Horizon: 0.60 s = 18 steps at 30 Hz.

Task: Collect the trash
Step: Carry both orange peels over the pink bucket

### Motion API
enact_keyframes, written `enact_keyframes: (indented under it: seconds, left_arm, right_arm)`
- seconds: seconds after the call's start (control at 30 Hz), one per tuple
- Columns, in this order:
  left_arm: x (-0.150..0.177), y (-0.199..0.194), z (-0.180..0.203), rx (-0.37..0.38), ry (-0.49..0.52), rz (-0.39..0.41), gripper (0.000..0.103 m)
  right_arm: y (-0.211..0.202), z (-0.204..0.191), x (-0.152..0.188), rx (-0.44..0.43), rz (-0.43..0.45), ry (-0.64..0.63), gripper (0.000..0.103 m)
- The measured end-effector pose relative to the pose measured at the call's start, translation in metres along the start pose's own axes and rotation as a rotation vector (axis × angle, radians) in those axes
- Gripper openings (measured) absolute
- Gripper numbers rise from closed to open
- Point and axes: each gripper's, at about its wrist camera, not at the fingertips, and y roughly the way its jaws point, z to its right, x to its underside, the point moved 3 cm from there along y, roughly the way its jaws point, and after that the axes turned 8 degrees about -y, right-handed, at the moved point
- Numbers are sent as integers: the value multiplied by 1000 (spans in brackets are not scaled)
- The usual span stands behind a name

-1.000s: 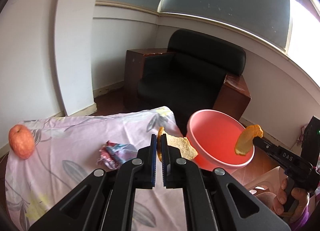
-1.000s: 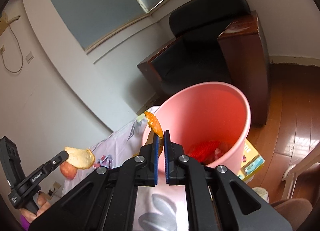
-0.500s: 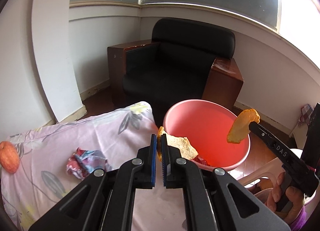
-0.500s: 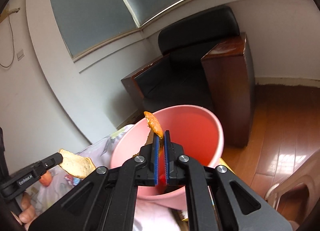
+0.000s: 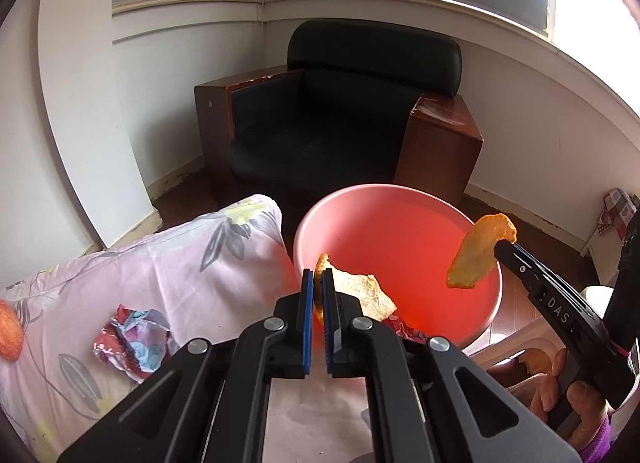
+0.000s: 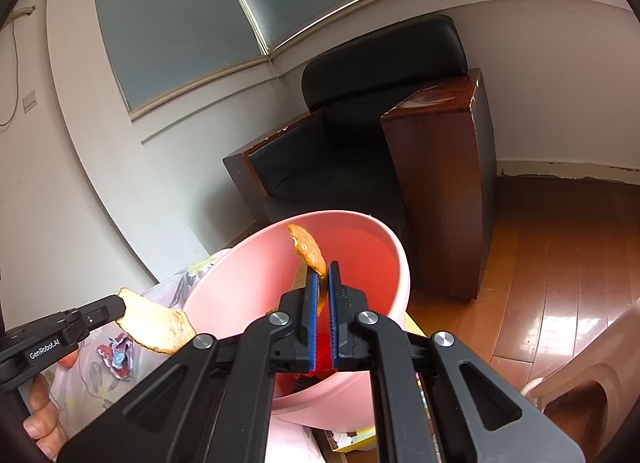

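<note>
I saw one armchair [image 5: 344, 119] against the wall and one table [image 5: 168, 263] under a flowered cloth. One pink bin [image 5: 400, 247] stood just off the table's end, between table and armchair. My left gripper [image 5: 319, 295] was clamped on a pale peel [image 5: 360, 291], which stuck out to the right of the tips, at the bin's near rim. My right gripper [image 6: 322, 283] was clamped on an orange peel [image 6: 308, 249], which rose up and left from the tips, over the bin's mouth. That made two peels, one per gripper. One crumpled wrapper [image 5: 134, 337] lay on the cloth, left of my left gripper and apart from it. One red fruit [image 5: 9, 331] sat at the far left edge.
</note>
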Motion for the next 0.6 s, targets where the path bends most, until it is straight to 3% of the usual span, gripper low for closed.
enact_keyframes:
  seconds: [0.6]
  left_arm:
    - [6,25,11,4,40,-47,4]
  right_arm:
    - [10,-3,3,7,-24,-7,5]
